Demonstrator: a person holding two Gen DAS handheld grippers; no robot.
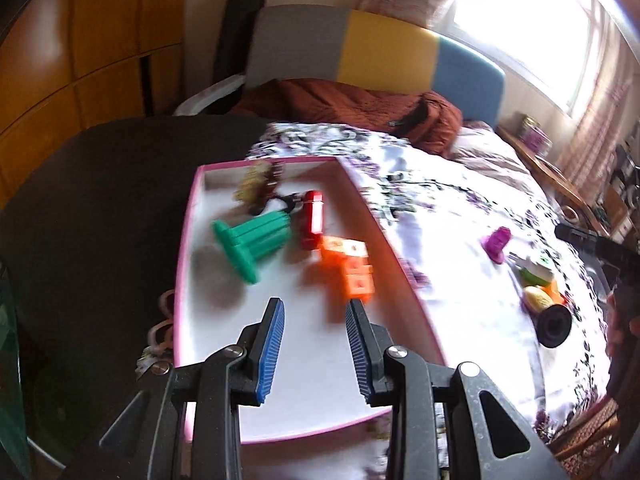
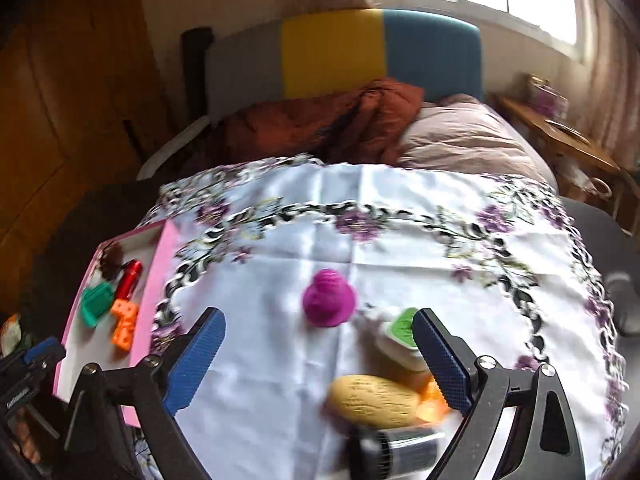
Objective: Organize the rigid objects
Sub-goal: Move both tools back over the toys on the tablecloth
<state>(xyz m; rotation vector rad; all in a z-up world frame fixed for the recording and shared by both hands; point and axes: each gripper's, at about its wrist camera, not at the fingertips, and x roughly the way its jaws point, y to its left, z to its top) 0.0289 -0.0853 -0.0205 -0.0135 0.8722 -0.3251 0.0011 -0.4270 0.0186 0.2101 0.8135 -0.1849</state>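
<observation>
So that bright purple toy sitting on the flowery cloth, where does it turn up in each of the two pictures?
Left wrist view: the purple toy lies right of centre on the floral cloth, beyond the pink tray's right wall.
Right wrist view: the purple toy sits near the middle, ahead of the open right gripper.
Shared landmark: the pink tray, left of the toy in both views.

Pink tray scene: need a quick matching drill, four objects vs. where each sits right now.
Objects:
1. green ribbed piece
2. purple piece
3. yellow textured piece
4. orange block piece

Places:
A. on the floral cloth, ahead of the right gripper
B. in the pink tray, left part
C. between the right gripper's open jaws
D. in the tray, by its right wall

Pairs: 1-B, 2-A, 3-C, 4-D
</observation>
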